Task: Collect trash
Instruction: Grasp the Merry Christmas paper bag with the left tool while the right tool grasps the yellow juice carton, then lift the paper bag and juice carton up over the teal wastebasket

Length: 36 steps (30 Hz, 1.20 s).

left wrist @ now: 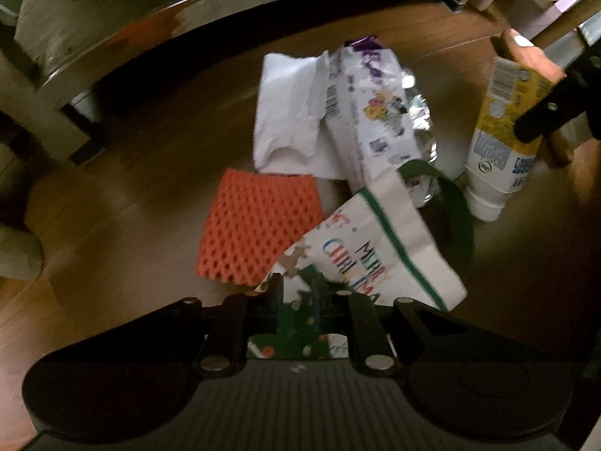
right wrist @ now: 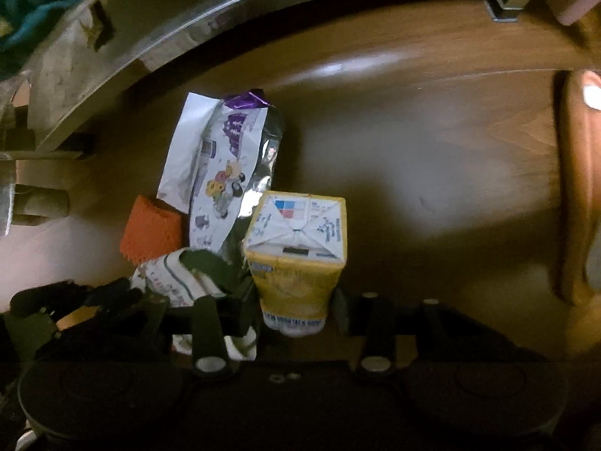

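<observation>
My left gripper is shut on the edge of a white Christmas tote bag with green handles, held above the wooden floor; the bag also shows in the right wrist view. My right gripper is shut on a yellow and white milk carton, held beside the bag's mouth; the carton also shows in the left wrist view. On the floor lie an orange foam net, a white paper bag and a white and purple snack wrapper.
A low metal-edged table stands just behind the trash, its leg at the left. A pink-legged piece of furniture with a teal knit stands at the back right. A wooden object lies at the right.
</observation>
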Available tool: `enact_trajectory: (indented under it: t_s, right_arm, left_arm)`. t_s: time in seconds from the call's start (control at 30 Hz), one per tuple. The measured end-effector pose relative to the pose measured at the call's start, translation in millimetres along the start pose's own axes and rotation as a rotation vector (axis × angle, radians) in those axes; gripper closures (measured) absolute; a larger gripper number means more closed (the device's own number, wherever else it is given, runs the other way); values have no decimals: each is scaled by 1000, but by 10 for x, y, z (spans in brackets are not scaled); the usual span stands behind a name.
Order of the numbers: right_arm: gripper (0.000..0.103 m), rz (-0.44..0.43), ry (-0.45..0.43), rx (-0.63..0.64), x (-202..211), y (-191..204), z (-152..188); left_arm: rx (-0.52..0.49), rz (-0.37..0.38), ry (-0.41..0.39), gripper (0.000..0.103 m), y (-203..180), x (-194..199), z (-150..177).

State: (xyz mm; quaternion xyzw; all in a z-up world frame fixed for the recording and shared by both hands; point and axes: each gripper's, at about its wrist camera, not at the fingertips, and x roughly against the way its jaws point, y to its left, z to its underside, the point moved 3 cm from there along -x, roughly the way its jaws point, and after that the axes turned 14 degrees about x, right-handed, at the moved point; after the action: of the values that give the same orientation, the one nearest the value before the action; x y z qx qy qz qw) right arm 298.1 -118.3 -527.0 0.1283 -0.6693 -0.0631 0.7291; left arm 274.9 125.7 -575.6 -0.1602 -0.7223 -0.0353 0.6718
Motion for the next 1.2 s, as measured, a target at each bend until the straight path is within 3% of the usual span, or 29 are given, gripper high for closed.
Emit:
enact_trajectory:
  t_s: [0.07, 0.17, 0.33, 0.43, 0.53, 0.67, 0.83, 0.9, 1.0, 1.1, 1.2]
  right_arm:
    - [62, -3, -2, 16, 83, 112, 36]
    - [62, -29, -7, 34, 321, 188, 125]
    - [62, -78, 9, 44, 429, 228, 235]
    - [62, -67, 34, 47, 325, 179, 269]
    - [62, -61, 57, 46, 234, 137, 305]
    - [62, -61, 77, 61, 184, 142, 352]
    - [62, -59, 88, 67, 134, 131, 353]
    - [62, -58, 89, 66, 109, 128, 339]
    - [62, -53, 85, 69, 110, 140, 321]
    - [62, -49, 79, 67, 109, 136, 316]
    - [62, -41, 73, 69, 120, 122, 314]
  left_arm:
    - [-9, 13, -8, 68, -40, 8, -23]
    - [-65, 45, -37, 25, -137, 17, -78]
    - [-191, 108, -31, 23, -321, -24, -171]
    - [-289, 143, 24, 23, -439, -137, -220]
    - [-411, 126, 90, 23, -557, -319, -237]
    - [-492, 133, 178, 23, -645, -514, -235]
    - [-577, 117, 151, 27, -790, -568, -192]
    - [-584, 111, 153, 48, -816, -592, -159]
    - [-546, 107, 170, 67, -805, -616, -117]
    - [-439, 124, 172, 79, -751, -552, -116]
    - [-323, 128, 174, 83, -650, -448, -77]
